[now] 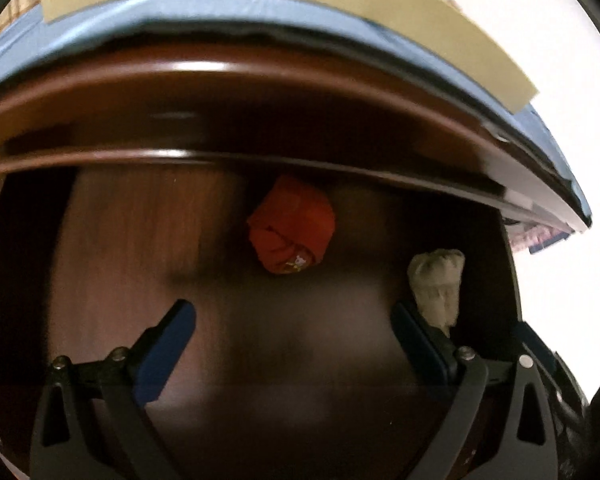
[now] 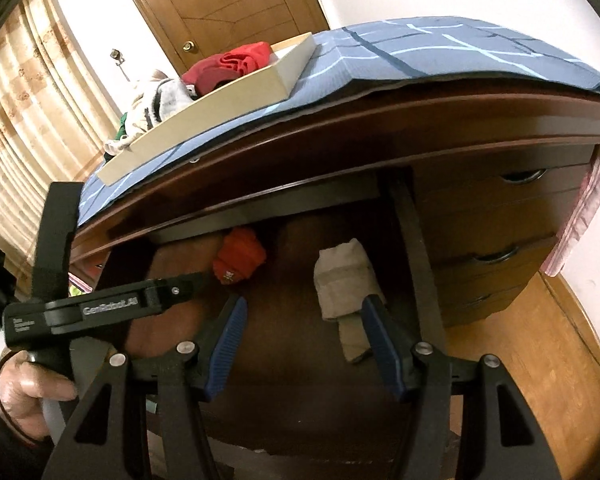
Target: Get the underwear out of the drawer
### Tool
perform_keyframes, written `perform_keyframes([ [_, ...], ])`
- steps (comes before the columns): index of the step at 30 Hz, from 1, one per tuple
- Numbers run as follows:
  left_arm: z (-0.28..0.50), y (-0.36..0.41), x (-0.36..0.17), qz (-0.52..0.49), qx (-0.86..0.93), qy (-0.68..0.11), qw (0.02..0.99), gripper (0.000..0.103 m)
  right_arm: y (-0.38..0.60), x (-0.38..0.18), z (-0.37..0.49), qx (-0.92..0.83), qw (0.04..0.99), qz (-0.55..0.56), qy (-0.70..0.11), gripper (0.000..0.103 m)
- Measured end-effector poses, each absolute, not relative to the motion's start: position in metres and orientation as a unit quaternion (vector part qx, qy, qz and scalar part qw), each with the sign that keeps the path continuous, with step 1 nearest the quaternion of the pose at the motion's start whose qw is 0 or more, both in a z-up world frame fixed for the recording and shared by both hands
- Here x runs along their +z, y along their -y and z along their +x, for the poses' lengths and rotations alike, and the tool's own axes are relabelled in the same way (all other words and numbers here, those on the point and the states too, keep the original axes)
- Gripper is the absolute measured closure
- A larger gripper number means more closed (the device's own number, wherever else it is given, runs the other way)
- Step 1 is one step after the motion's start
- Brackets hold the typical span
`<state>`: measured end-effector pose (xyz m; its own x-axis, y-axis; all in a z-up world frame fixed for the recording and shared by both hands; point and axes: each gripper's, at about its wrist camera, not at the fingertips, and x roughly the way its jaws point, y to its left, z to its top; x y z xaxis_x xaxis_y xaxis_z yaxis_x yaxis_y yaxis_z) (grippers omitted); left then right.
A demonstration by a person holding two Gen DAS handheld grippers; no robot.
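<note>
An open wooden drawer (image 1: 120,240) sits under the desk top. In it lie a rolled orange underwear (image 1: 290,226) and a rolled beige underwear (image 1: 436,280). My left gripper (image 1: 292,310) points down into the drawer and is open wide, with nothing between its blue pads (image 1: 168,352). The orange roll lies just beyond its fingertips, and the beige roll is beside its right finger. In the right wrist view my right gripper (image 2: 305,304) is open above the drawer. The beige underwear (image 2: 340,280) is in front of it, its lower end close to the right pad (image 2: 384,348). The orange underwear (image 2: 240,256) lies further left.
A pale tray (image 2: 228,96) with red and grey clothes stands on the blue patterned cloth (image 2: 420,52) over the desk top. A stack of closed drawers (image 2: 492,232) is at the right, with a pink cloth (image 2: 584,216) hanging beside it. A hand (image 2: 28,396) holds the left gripper's handle.
</note>
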<state>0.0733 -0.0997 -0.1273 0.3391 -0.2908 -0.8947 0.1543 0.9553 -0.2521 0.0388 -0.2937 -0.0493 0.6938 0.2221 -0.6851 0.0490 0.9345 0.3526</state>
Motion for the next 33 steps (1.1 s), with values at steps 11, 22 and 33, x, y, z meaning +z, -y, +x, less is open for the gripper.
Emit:
perform_keyframes([
  [11, 0.089, 0.113, -0.140, -0.076, -0.085, -0.571, 0.813, 0.019, 0.293, -0.055, 0.058, 0.051, 0.895, 0.138, -0.421, 0.041],
  [22, 0.098, 0.110, -0.152, -0.117, -0.054, -0.585, 0.801, 0.033, 0.304, -0.055, 0.065, 0.069, 0.890, 0.144, -0.426, 0.040],
  [33, 0.097, 0.110, -0.164, -0.144, -0.050, -0.601, 0.785, 0.060, 0.295, -0.064, 0.075, 0.103, 0.873, 0.122, -0.461, 0.040],
])
